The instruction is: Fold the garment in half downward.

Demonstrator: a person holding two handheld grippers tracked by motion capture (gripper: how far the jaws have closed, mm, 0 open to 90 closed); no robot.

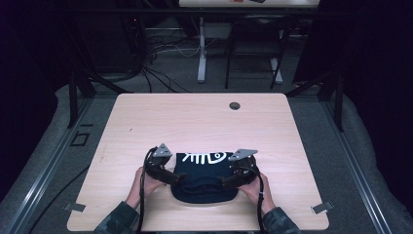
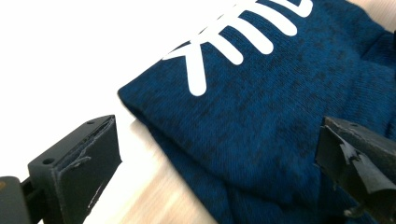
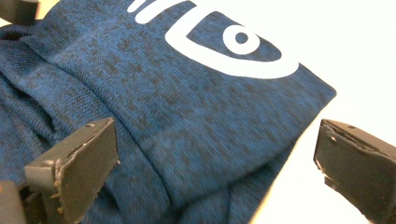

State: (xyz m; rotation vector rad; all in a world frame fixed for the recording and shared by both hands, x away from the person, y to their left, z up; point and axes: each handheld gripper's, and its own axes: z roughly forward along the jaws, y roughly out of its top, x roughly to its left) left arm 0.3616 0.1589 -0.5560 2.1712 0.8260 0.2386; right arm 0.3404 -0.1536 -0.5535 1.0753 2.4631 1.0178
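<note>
A folded dark blue knit garment (image 1: 204, 183) with a white fish-skeleton print (image 1: 204, 158) lies on the light wood table (image 1: 195, 122) near its front edge. My left gripper (image 1: 176, 176) is at the garment's left side, open, its jaws straddling the folded left edge (image 2: 154, 121). My right gripper (image 1: 229, 179) is at the garment's right side, open as well, with the folded right corner (image 3: 261, 135) between its jaws. Neither gripper holds cloth. The white print shows as ribs (image 2: 233, 37) in the left gripper view and as a fish head with an eye (image 3: 233, 42) in the right gripper view.
Bare tabletop stretches beyond the garment, with a round cable hole (image 1: 234, 106) near the far edge. Another table's legs (image 1: 201, 48) and cables stand on the floor behind. Metal rails (image 1: 48, 161) run along both sides of the table.
</note>
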